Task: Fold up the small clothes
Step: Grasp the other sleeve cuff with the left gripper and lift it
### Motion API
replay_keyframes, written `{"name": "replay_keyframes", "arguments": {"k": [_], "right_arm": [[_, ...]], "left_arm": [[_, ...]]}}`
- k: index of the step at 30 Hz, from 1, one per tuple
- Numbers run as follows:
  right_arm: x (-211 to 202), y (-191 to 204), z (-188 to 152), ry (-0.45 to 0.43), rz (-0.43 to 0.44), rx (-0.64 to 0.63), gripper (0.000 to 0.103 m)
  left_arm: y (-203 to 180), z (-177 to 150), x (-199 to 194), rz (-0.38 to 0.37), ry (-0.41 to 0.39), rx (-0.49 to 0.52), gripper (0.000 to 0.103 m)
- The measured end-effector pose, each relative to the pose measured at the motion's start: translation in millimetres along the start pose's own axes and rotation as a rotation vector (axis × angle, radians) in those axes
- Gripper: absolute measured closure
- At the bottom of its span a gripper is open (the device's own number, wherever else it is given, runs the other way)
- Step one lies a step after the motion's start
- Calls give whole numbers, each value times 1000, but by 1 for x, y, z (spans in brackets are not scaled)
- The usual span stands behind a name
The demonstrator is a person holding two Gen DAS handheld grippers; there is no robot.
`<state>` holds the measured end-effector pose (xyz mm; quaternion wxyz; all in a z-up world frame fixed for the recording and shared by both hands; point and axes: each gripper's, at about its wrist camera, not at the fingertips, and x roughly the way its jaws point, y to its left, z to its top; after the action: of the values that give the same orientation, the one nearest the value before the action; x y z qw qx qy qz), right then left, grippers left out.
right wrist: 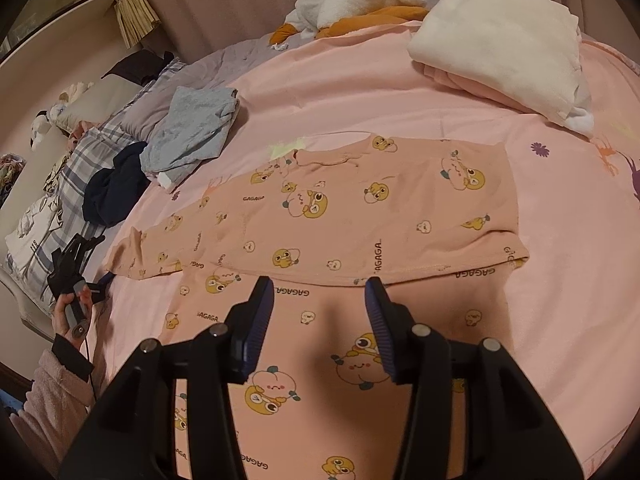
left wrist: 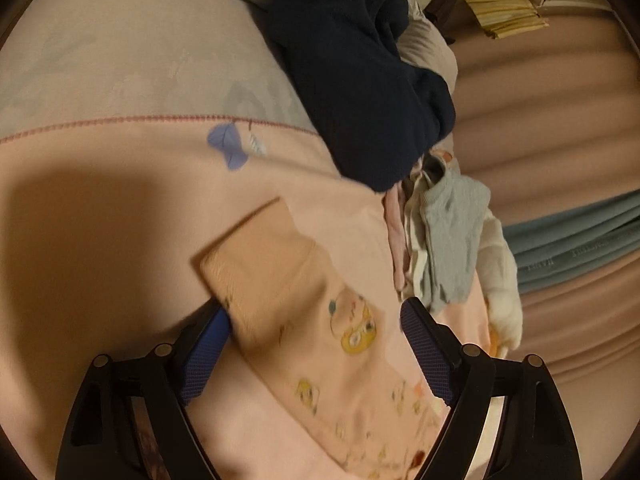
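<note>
A pink top printed with yellow cartoon figures (right wrist: pixel 340 208) lies flat on the pink bedsheet (right wrist: pixel 560 240), with an upper part folded over in a band across it. My right gripper (right wrist: pixel 319 280) hovers open just over the near edge of that fold, nothing pressed between its pads. One long sleeve runs out to the left. In the left wrist view that sleeve (left wrist: pixel 304 320) and its ribbed cuff (left wrist: pixel 248 248) lie between the wide-open jaws of my left gripper (left wrist: pixel 316 312); the pads do not press on it.
A grey garment (right wrist: pixel 192 132) and a navy one (right wrist: pixel 112 196) lie at the left by a plaid pillow (right wrist: pixel 72 176). A folded cream blanket (right wrist: pixel 500 48) and a white plush toy (right wrist: pixel 352 0) sit at the back. A hand (right wrist: pixel 68 312) holds the left gripper's handle.
</note>
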<state>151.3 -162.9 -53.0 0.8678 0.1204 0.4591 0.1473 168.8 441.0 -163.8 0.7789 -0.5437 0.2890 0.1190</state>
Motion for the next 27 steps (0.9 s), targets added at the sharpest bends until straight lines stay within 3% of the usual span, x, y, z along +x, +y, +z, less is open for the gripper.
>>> {"name": "replay_keyframes", "arguments": {"k": [1, 2, 3, 4, 5, 7, 10, 17, 21, 27], "right_arm": [[0, 1, 0, 1, -1, -3, 55], [0, 2, 0, 2, -3, -7, 55], [0, 3, -1, 2, -3, -9, 55], [-1, 3, -1, 1, -7, -11, 55], [-2, 3, -1, -1, -10, -13, 55], [-5, 3, -1, -8, -14, -18, 55], [-10, 0, -3, -14, -16, -17, 55], [-23, -9, -8, -36, 4, 17, 55], [-30, -17, -15, -42, 17, 32, 55], [-43, -41, -24, -57, 18, 74, 55]], "left_arm": [[0, 2, 0, 17, -12, 5, 37], [-1, 2, 5, 39, -17, 11, 60], [0, 3, 11, 68, -9, 11, 72], [4, 4, 14, 88, 3, 4, 92], [8, 5, 16, 111, 15, -2, 98], [9, 3, 10, 108, 0, -2, 99], [-12, -4, -11, 100, -39, 73, 100], [-124, -37, -56, -29, -66, 361, 100], [-195, -81, -59, -82, -24, 521, 100], [-276, -181, -24, -87, 70, 743, 100]]}}
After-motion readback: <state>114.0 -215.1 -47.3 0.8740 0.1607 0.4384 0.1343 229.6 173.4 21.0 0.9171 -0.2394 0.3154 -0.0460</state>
